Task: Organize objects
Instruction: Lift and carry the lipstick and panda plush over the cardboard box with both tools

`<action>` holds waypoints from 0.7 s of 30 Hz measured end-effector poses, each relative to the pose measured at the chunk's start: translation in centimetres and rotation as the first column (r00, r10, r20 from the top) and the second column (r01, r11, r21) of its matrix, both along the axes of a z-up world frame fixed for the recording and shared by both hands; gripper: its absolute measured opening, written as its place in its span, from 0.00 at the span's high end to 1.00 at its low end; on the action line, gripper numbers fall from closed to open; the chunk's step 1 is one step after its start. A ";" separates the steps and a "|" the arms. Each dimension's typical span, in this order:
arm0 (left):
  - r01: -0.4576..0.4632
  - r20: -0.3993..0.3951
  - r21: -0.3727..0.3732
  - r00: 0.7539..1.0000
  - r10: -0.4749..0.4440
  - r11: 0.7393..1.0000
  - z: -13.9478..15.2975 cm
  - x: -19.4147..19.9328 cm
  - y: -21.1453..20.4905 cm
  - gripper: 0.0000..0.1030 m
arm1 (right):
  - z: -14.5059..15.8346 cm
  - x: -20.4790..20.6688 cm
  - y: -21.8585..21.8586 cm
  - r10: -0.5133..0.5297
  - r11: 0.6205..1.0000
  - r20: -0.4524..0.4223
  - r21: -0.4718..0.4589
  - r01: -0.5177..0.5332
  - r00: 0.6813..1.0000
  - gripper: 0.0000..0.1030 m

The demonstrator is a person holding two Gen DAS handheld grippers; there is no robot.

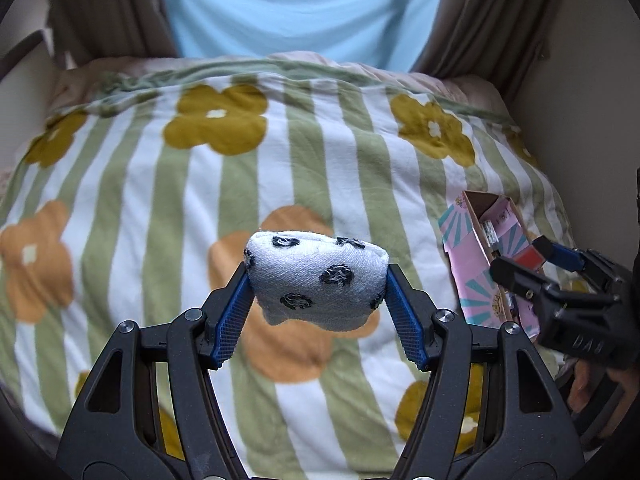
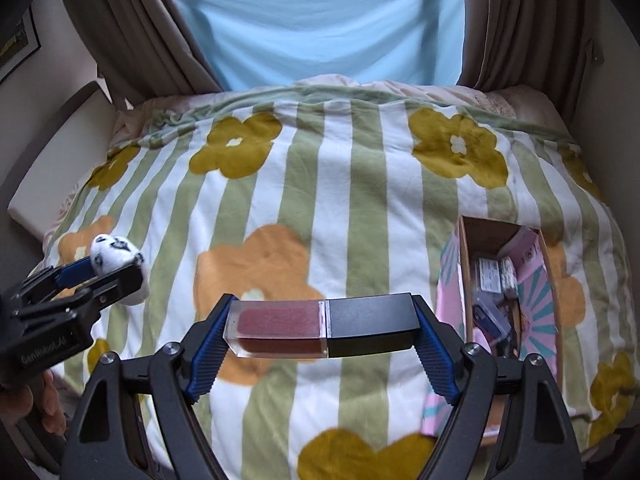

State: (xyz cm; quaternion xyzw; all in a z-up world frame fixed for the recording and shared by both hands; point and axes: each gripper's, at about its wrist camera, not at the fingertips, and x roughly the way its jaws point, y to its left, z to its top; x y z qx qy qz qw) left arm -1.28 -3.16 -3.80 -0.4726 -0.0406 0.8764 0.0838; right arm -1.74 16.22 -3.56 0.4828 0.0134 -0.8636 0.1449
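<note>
Left gripper [image 1: 318, 280]: pinches a white pouch with dark spots [image 1: 316, 278] by its two ends, held in the air above the blanket, probably so it can be carried to the box
Right gripper [image 2: 323, 330]: clamps a lip gloss tube [image 2: 322, 330] lengthwise, one pad on the clear end, the other on the black cap; the end-to-end hold keeps it level above the blanket
Blanket [image 2: 360, 208]: striped with flowers, spread over a bed; nothing loose shows on it
Cardboard box [image 2: 464, 264]: open, lying at the right on the blanket, already holding small items, so likely the place both things go
Hard to tell: the box contents are blurred and its near end is hidden behind the right gripper; the pouch underside is out of sight
Beyond: brown curtains [image 2: 132, 28] frame a pale blue cloth [image 2: 320, 20]
</note>
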 end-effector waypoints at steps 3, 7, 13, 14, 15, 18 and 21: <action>-0.056 0.008 0.004 0.998 0.056 0.998 0.1 2.3 -0.5 0.40 | 0.2 1.1 0.2 0.021 1.000 0.001 0.008 -0.021 1.000 0.22; -0.095 0.013 0.011 0.995 0.095 0.995 0.0 3.6 -1.1 0.40 | 0.6 1.9 0.4 0.049 0.999 -0.008 0.002 -0.049 0.999 0.22; -0.119 -0.010 0.000 0.993 0.119 0.993 0.7 4.2 -1.2 0.40 | 1.6 2.2 0.1 0.085 0.996 -0.039 -0.007 -0.085 0.996 0.22; -0.119 -0.012 0.000 0.993 0.119 0.993 0.9 4.2 -1.1 0.40 | 1.8 2.2 0.1 0.086 0.996 -0.043 -0.010 -0.087 0.995 0.22; -0.119 -0.016 -0.003 0.993 0.119 0.993 1.0 4.2 -1.0 0.40 | 1.9 2.2 0.2 0.088 0.996 -0.048 -0.013 -0.089 0.995 0.22; -0.109 -0.025 -0.012 0.994 0.109 0.994 1.5 3.9 -0.6 0.40 | 2.3 2.2 0.6 0.090 0.995 -0.059 -0.025 -0.092 0.994 0.22; -0.091 -0.032 -0.014 0.995 0.091 0.996 1.9 3.5 0.0 0.40 | 2.6 2.1 1.3 0.076 0.996 -0.067 -0.033 -0.079 0.995 0.22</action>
